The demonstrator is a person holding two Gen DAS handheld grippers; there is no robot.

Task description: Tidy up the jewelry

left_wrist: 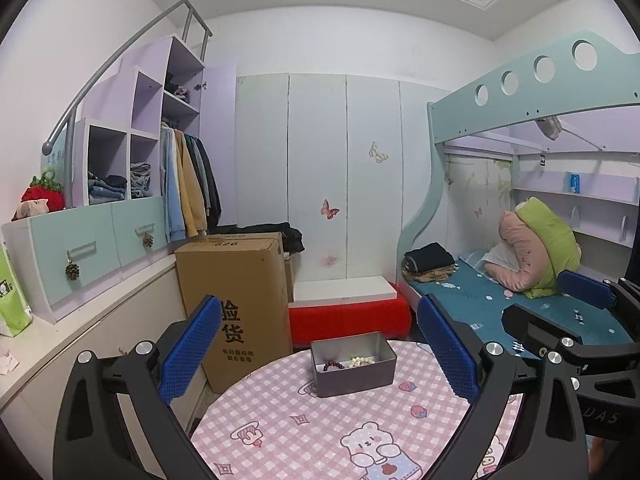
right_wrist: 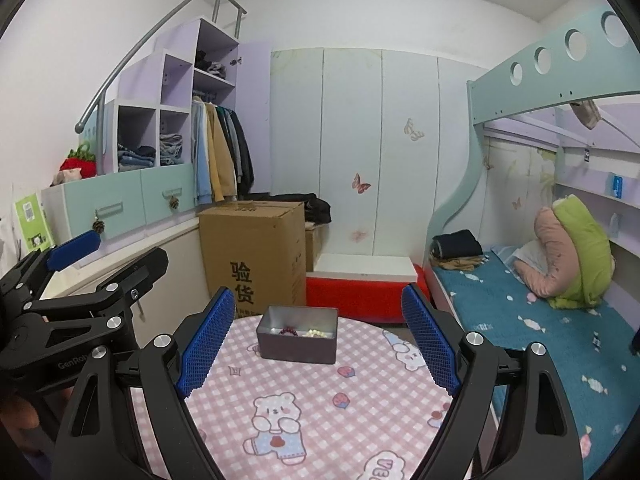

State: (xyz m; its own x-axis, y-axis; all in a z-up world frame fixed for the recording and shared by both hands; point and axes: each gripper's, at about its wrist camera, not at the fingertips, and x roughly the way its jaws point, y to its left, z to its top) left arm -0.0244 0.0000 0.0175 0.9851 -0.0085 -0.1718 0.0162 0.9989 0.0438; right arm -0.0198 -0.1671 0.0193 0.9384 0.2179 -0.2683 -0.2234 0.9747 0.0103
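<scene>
Jewelry sits inside open grey metal tin (left_wrist: 353,364), far side of round table with pink checked bear-print cloth (left_wrist: 320,432): dark red bead bracelet (left_wrist: 333,365) toward the tin's left, pale cream bead piece (left_wrist: 362,361) beside it. No loose pieces visible on the cloth; judged near the end of the task, or between steps.

Left gripper (left_wrist: 320,350): jaws spread wide, nothing between the blue pads, clear of the tin. Right gripper (right_wrist: 318,340): same, wide and empty, held back over the near half of the table.

If another piece is to go in: approach from above, release low inside the walls so beads do not bounce out; steady the tin wall with the other gripper, as light metal may slide on the cloth.

View differences: left wrist looks further down into the tin, both pieces separable. Right wrist sees them only as a low strip behind the front wall, but shows the left gripper from the side and a green packet (right_wrist: 32,220) on the counter
</scene>
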